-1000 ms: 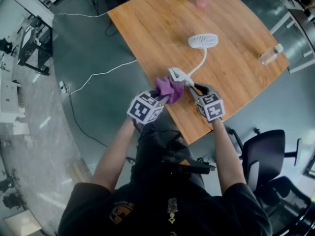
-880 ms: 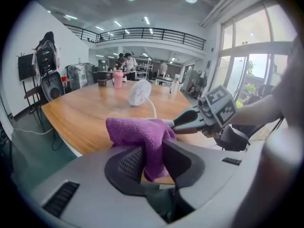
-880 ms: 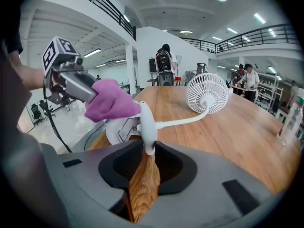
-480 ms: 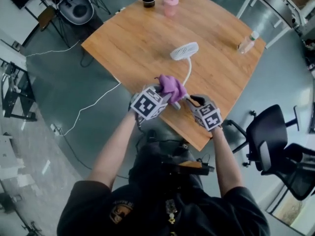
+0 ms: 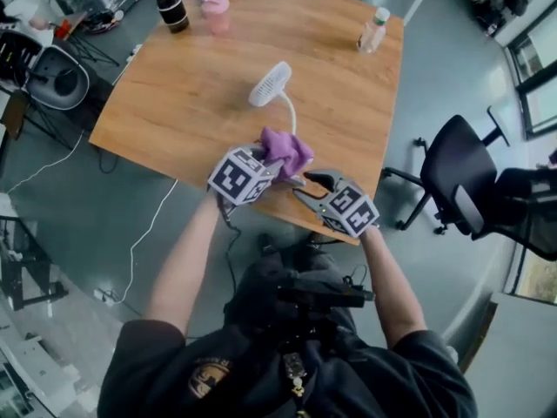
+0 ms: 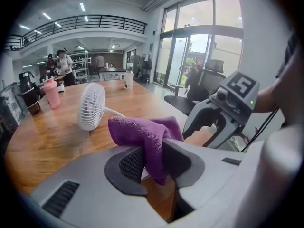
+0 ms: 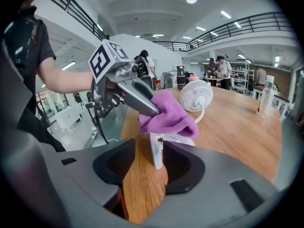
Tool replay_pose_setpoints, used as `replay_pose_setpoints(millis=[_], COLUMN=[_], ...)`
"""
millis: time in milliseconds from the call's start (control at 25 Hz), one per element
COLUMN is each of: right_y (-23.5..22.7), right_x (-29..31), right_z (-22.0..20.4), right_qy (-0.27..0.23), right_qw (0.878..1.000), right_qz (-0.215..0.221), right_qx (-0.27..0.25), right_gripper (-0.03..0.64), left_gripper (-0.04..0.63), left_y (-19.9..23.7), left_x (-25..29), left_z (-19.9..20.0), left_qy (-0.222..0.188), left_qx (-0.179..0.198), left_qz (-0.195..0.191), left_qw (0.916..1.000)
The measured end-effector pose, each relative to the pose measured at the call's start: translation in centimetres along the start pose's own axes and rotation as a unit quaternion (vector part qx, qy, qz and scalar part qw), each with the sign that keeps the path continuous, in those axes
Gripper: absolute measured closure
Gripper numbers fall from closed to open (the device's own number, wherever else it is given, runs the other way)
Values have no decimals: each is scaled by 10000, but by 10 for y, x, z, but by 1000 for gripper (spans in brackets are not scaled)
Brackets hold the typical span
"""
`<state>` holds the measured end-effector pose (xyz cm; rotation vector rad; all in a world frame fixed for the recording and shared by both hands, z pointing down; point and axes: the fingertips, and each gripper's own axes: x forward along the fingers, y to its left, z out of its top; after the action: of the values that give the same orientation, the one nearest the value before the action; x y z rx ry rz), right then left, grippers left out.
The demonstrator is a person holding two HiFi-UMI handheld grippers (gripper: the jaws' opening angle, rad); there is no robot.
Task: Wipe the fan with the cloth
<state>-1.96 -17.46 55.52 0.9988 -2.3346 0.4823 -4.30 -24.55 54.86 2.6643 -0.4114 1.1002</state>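
A small white fan stands on the wooden table, its bent neck running down to a white clip base near the front edge. My left gripper is shut on a purple cloth, which it holds over the clip base. In the left gripper view the cloth bulges out between the jaws, with the fan beyond. My right gripper is open and its jaws have just been opening. The white clip base stands loose between them, under the cloth.
A pink cup, a dark bottle and a clear water bottle stand along the table's far side. A black office chair is to the right of the table. The table's front edge lies just under both grippers.
The right gripper's jaws have spread apart and let go of the fan's clip. The left gripper has carried the cloth further over the clip. The head view has swung round.
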Motion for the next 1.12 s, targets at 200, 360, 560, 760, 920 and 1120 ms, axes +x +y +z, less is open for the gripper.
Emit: replay_pose_setpoints(millis=[200, 360, 560, 760, 920, 1120], right_y=[-19, -29, -40, -58, -66, -75], right_x=[25, 22, -5, -33, -62, -87], right_z=[-18, -23, -44, -63, -62, -28], right_qy=[362, 532, 634, 619, 405, -345], right_qw=[9984, 9946, 9928, 9926, 9972, 9980], right_qz=[-380, -442, -82, 76, 64, -389], right_qx=[-229, -777, -1009, -1042, -623, 366], right_gripper=[428, 515, 518, 514, 477, 477], left_gripper=[500, 500, 500, 500, 500, 500], left_y=[-12, -12, -1, -6, -26, -43], left_x=[10, 19, 33, 51, 58, 75], left_z=[12, 21, 30, 39, 55, 66], left_qy=[46, 127, 282, 422, 310, 302], left_qx=[114, 196, 115, 79, 235, 538], left_qz=[-206, -150, 178, 324, 99, -439], left_qw=[9997, 9996, 9994, 9985, 9992, 9971])
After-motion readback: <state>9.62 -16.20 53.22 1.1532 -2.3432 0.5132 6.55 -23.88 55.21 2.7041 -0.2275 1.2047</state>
